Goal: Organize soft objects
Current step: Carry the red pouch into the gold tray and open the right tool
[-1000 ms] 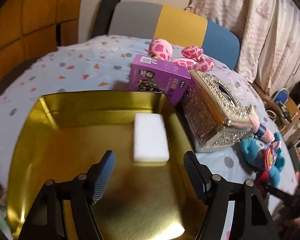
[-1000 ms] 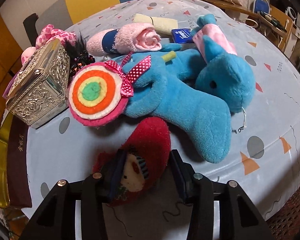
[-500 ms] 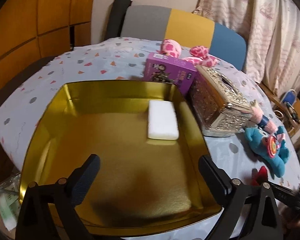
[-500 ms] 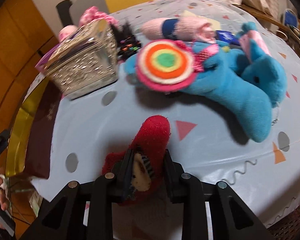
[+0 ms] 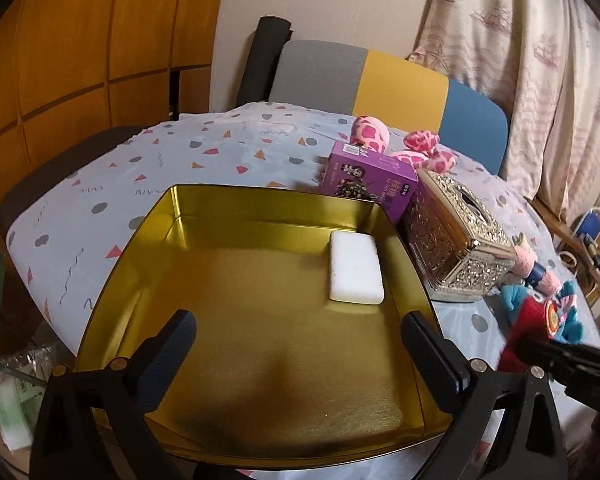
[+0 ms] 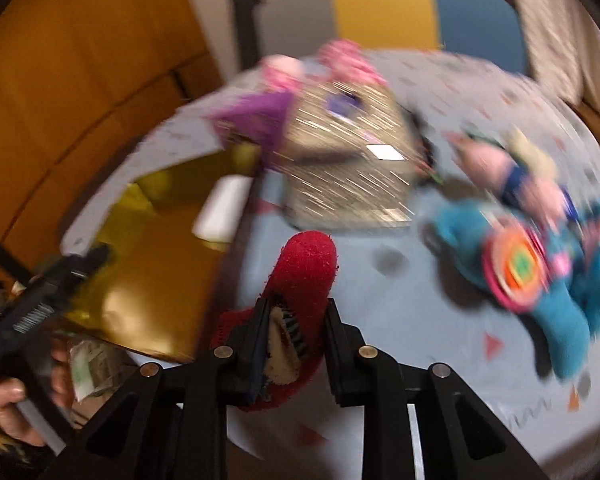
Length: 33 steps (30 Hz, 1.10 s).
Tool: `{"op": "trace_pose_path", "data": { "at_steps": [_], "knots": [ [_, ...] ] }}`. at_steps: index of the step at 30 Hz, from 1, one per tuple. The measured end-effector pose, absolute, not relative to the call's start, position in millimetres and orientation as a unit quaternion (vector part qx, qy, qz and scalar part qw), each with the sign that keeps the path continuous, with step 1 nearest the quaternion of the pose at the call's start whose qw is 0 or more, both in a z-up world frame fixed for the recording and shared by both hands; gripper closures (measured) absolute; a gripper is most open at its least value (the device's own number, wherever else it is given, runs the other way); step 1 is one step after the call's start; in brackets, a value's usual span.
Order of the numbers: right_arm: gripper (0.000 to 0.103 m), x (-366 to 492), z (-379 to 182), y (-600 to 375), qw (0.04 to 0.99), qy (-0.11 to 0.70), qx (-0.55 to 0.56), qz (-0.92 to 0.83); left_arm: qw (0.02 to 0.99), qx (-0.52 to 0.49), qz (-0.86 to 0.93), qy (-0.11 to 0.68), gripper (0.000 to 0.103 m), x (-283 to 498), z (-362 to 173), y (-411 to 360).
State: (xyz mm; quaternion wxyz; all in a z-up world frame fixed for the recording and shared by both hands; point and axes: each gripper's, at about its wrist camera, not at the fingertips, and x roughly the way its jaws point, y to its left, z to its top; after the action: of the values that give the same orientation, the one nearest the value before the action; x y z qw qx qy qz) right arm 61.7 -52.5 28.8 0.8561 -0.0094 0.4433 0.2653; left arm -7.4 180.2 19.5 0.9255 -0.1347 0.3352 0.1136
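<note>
My right gripper [image 6: 294, 312] is shut on a red plush toy [image 6: 306, 268] and holds it lifted above the table, right of the gold tin tray [image 6: 156, 280]. The red toy also shows at the right of the left wrist view [image 5: 528, 320]. My left gripper [image 5: 300, 346] is open and empty above the near part of the gold tray [image 5: 236, 216], which holds a white sponge [image 5: 355, 267]. A blue plush with a round target disc [image 6: 516, 268] lies on the table at right. The right wrist view is blurred.
A silver ornate tissue box [image 5: 456, 236] and a purple box [image 5: 370, 186] stand right of the tray. A pink spotted plush [image 5: 374, 134] lies behind them. A rolled pink towel [image 6: 496, 164] lies near the blue plush. A chair back [image 5: 364, 76] stands beyond the table.
My right gripper has lifted the red toy off the table and swung left toward the tray. My left gripper has pulled back and up from the tray, still open.
</note>
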Motion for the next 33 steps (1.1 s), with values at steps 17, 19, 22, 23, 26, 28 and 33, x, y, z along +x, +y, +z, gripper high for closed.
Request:
{"op": "trace_pose_path", "data": {
  "at_steps": [17, 19, 22, 23, 26, 28, 33],
  "knots": [
    [0.065, 93.7, -6.1, 79.1, 0.820, 0.468, -0.132, 0.302, 0.913, -0.165, 0.159, 0.337, 0.000, -20.6, 13.9, 220.8],
    [0.060, 94.0, -5.5, 75.7, 0.825, 0.461, -0.129, 0.301, 0.912, -0.164, 0.160, 0.341, 0.000, -19.7, 11.8, 220.6],
    [0.059, 92.7, -1.1, 70.4, 0.831, 0.451, -0.123, 0.301, 0.912, -0.156, 0.160, 0.345, 0.000, -17.7, 9.6, 217.9],
    [0.059, 92.8, 0.5, 68.1, 0.833, 0.449, -0.119, 0.301, 0.912, -0.152, 0.159, 0.347, 0.000, -17.4, 9.2, 216.5],
    [0.059, 91.2, 7.6, 58.6, 0.840, 0.442, -0.098, 0.300, 0.913, -0.146, 0.156, 0.347, 0.000, -17.3, 10.3, 212.5],
    [0.059, 90.0, 12.2, 50.5, 0.846, 0.437, -0.087, 0.293, 0.914, -0.140, 0.155, 0.348, 0.000, -16.9, 11.0, 209.2],
    [0.059, 91.2, 20.4, 30.1, 0.858, 0.429, -0.059, 0.274, 0.915, -0.127, 0.147, 0.353, 0.000, -15.6, 12.6, 199.3]
  ]
}}
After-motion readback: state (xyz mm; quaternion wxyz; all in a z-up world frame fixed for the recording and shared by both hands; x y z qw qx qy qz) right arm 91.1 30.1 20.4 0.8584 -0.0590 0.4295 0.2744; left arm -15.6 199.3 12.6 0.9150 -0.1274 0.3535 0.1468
